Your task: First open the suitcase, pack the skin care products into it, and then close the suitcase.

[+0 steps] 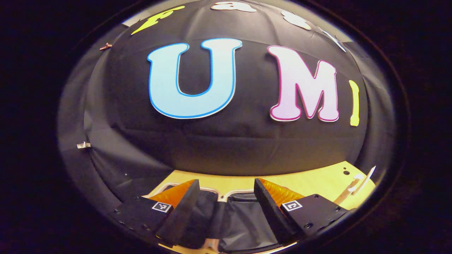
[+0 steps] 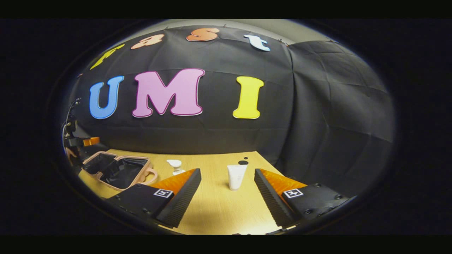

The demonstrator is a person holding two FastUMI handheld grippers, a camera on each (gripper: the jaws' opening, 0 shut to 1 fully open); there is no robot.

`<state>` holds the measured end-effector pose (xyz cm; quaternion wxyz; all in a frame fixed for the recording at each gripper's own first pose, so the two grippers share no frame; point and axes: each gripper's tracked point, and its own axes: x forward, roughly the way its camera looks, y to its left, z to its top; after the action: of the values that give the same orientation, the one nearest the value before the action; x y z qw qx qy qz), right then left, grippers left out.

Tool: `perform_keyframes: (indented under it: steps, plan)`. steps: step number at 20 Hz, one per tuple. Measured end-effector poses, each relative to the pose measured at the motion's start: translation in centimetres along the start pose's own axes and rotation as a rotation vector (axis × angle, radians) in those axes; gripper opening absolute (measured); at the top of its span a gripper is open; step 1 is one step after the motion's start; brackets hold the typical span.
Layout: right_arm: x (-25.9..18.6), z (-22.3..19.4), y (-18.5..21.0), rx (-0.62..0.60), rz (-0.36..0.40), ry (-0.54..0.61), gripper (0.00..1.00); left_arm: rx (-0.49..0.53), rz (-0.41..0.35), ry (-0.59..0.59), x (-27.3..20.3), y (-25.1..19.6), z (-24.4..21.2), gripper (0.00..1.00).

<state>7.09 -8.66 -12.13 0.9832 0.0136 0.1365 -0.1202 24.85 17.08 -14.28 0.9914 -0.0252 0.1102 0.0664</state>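
A: Surface and enclosure?
B: Light wood-grain table (image 2: 215,208); creased black cloth wall (image 2: 328,116).

A: Suitcase?
B: Pink suitcase (image 2: 118,171) lies open at lower left, dark fabric lining. White tube (image 2: 236,177) stands centre; pump bottle (image 2: 175,166) beside it.

A: Claws?
B: Left gripper (image 1: 226,203) and right gripper (image 2: 227,197): spread wide, holding nothing.

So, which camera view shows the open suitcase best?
The right gripper view: the suitcase lies open on the table, both dark-lined halves visible. The left gripper view looks down into it from close, giving just part of its lining between the open left gripper.
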Motion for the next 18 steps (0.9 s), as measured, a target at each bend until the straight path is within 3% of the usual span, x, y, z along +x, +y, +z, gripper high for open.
perform_keyframes:
  steps: [4, 10, 18]
  plan:
    - [1.6, -1.1, -2.6, -0.012, -0.001, 0.008, 0.97, -0.013, -0.174, 0.033, -1.1, -12.0, -4.5, 0.97]
    - [4.6, -3.8, -7.2, -0.017, -0.027, 0.075, 0.97, 0.016, -0.347, 0.142, -2.5, -26.5, -13.4, 0.98]
    - [6.4, -9.3, -8.1, -0.002, -0.004, 0.203, 0.97, 0.036, -0.449, 0.214, 0.3, -32.7, -17.5, 0.96]
